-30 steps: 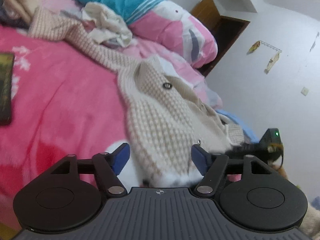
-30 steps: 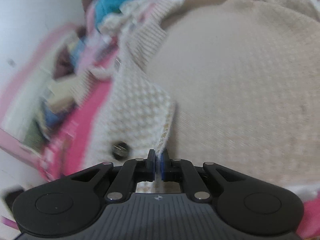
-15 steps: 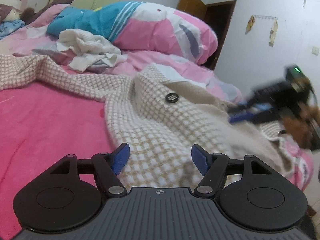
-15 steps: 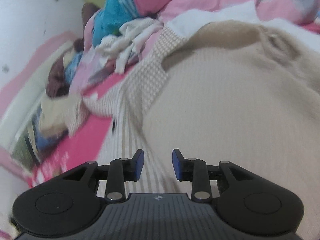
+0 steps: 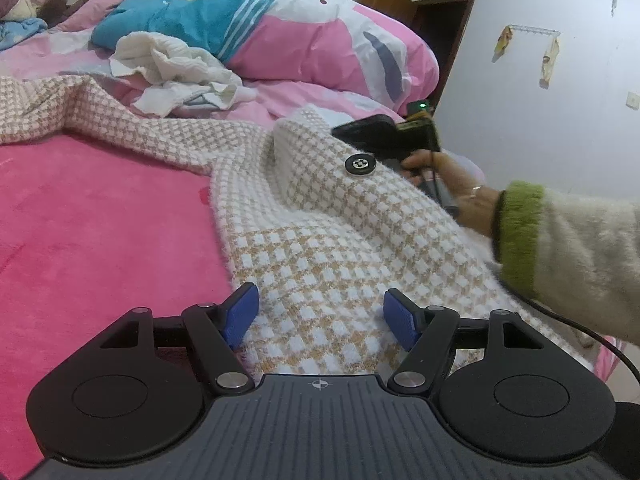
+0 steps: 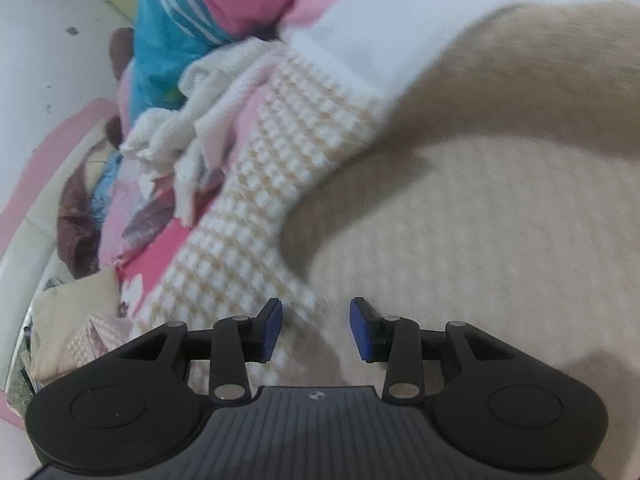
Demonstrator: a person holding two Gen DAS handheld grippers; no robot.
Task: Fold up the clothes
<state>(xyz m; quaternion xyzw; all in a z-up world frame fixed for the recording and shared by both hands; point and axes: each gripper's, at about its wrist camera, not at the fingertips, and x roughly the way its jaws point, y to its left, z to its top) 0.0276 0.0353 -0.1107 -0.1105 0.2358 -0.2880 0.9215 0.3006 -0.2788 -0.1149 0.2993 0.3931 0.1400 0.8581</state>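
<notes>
While the checked cardigan [image 5: 320,240] lies spread on the bed, its beige-and-white weave runs from right under the left tool [image 5: 320,314] back to a raised fold carrying one dark button [image 5: 360,164], and a long sleeve [image 5: 100,116] trails off to the left across the sheet. The left tool stands wide open, its blue fingers [image 5: 240,316] set apart over the knit with nothing between them. The right tool [image 6: 316,330] is open too, though less widely, and holds nothing; it hovers over the plain cream inner side [image 6: 480,220] of the garment, with the checked edge [image 6: 256,208] just to its left. From the left wrist view the right tool's body [image 5: 384,136] shows beyond the button, gripped by a hand [image 5: 460,188] in a fuzzy cream sleeve with a green cuff [image 5: 520,236].

Under the cardigan the bed is covered in a bright pink plush sheet [image 5: 100,240]. Behind it sit a crumpled white cloth [image 5: 172,68] and a bulky quilt [image 5: 300,36] in pink, white and teal. Farther off, a pale wall [image 5: 540,120] has scraps stuck to it, and a brown door [image 5: 404,8] stands open on a dark doorway
</notes>
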